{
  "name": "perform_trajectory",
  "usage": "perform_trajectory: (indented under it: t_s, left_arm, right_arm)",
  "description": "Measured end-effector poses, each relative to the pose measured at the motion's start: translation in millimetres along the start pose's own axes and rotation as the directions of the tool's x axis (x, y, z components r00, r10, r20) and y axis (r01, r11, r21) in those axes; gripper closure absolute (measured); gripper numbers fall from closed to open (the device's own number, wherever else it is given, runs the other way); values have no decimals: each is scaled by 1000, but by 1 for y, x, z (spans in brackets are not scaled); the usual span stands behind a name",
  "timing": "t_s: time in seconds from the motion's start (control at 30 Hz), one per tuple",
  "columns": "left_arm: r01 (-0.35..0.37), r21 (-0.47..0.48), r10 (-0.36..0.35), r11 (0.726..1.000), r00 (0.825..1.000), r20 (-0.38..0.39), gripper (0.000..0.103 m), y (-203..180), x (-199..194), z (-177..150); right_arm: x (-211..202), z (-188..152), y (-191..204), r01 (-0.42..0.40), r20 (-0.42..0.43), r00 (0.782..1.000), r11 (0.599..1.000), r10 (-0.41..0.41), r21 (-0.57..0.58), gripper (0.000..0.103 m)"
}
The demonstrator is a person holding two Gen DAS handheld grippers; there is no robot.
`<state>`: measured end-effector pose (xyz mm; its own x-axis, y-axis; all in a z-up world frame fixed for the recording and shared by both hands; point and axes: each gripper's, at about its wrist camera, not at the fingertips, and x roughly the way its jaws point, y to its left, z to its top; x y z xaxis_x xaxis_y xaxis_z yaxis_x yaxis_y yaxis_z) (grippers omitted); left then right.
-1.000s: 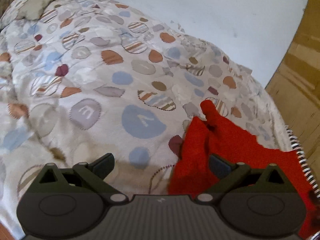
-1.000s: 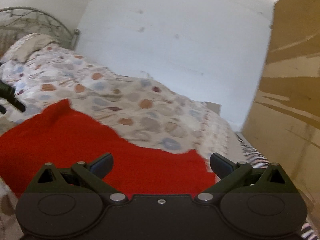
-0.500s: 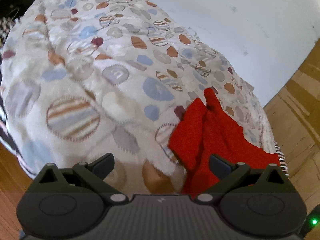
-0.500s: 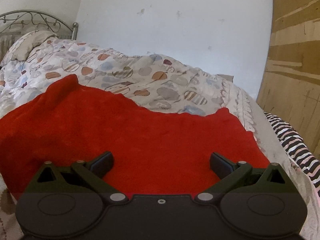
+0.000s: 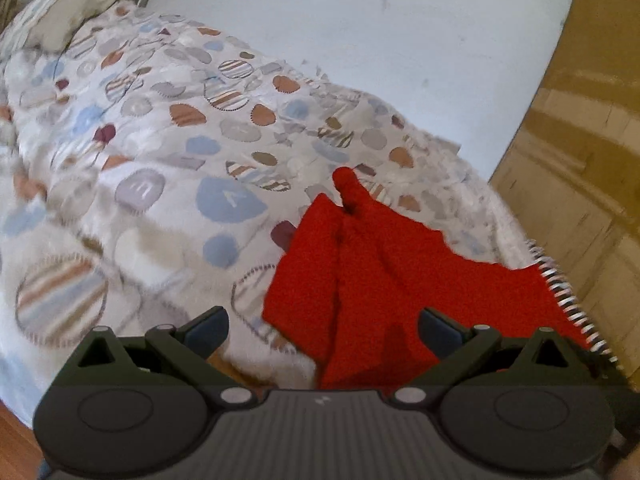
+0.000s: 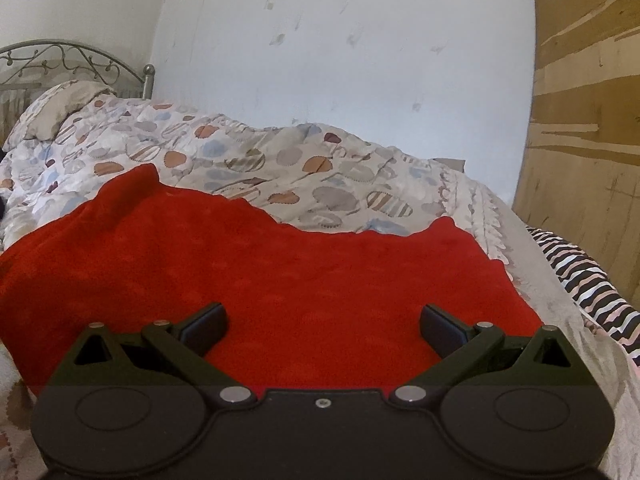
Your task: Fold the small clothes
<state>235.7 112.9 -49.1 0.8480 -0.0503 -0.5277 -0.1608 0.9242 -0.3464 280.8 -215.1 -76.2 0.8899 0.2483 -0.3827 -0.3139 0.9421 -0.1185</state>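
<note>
A red fleecy garment [image 6: 280,272] lies spread on the patterned bedspread [image 6: 320,176], its far edge wavy with a peak at the left. In the left wrist view the same red garment [image 5: 380,264] looks bunched, with folds running toward a pointed tip, and it drapes over the bed's near edge. My left gripper [image 5: 322,328] hangs open near that edge, its right finger over the cloth and its left finger over the bedspread [image 5: 160,168]. Just above the middle of the garment my right gripper [image 6: 322,326] stands open, nothing held.
A pillow [image 6: 60,108] and a metal headboard [image 6: 76,60] stand at the far left. A white wall [image 6: 340,60] runs behind the bed. A wooden wardrobe [image 6: 588,120] rises at the right, with striped fabric [image 6: 580,276] below it. Wooden floor [image 5: 16,440] shows at lower left.
The left gripper's view has swung back up and toward the bed, so less floor shows. The right gripper has edged closer over the red garment. Both stay open.
</note>
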Motion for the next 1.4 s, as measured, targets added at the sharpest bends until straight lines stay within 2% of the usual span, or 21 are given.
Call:
perform_trajectory:
  t_s: [0.07,0.23,0.43,0.57,0.73,0.9,1.17,1.4]
  left_arm:
    - [-26,20,26,999,1000,-12,0,-6,11,6]
    - [-33,24,34,999,998,-49,0,-9,34,13]
    - [-52,121,63,991,994,-90,0,-9,58,17]
    - [-46,150,62,988,992,-107,0,-10,65,17]
    - [-34,152,53,988,991,-124,0,-4,68,16]
    - [-8,111,23,994,989,-143,0,10,71,12]
    - [12,63,-3,998,991,-133,0,26,68,12]
    - [60,103,-45,993,989,-140,0,25,75,16]
  right_arm:
    - [-1,-1,1,8,9,1000,1000,-8,0,1]
    - [-3,-3,2,20,27,999,1000,-20,-3,1]
    - [-3,-4,4,29,33,999,1000,-29,-6,1]
    - [-3,-5,5,36,39,999,999,-36,-8,1]
    - [-4,-6,6,42,48,998,999,-41,-10,1]
    - [-5,-7,8,48,55,997,999,-47,-13,1]
    - [-5,-7,8,50,58,997,999,-50,-13,1]
    - [-5,-6,8,53,61,997,998,-52,-13,1]
